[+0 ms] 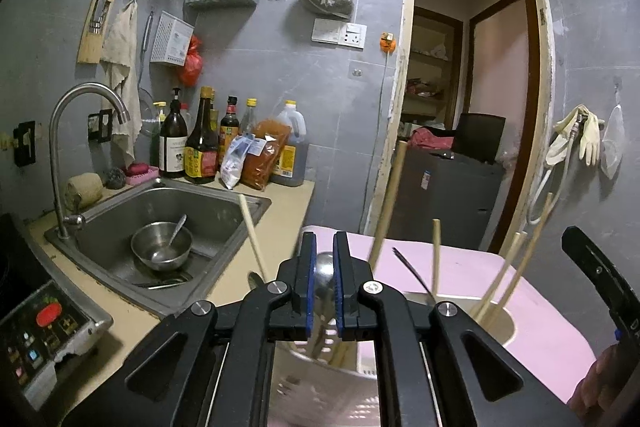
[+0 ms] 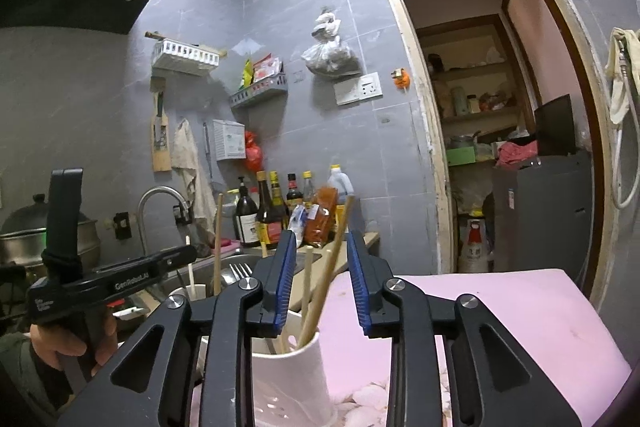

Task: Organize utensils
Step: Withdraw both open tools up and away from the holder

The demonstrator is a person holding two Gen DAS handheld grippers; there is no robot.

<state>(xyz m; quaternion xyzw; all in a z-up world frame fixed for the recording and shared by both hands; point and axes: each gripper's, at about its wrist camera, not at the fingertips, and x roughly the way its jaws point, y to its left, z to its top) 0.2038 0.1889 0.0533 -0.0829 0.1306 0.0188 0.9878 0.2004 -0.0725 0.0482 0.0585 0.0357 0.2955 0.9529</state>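
Observation:
My left gripper is shut on a metal spoon, whose handle hangs down into the white perforated utensil holder below. Several wooden chopsticks stand in the holder. My right gripper is open and empty, just above the same holder, with two chopsticks rising between its fingers. A fork stands at the holder's left side. The left gripper's body shows at the left of the right wrist view.
The holder stands on a pink board. A steel sink holds a metal bowl with a spoon. Sauce bottles line the counter's back. A stove panel lies at the left. An open doorway is at the right.

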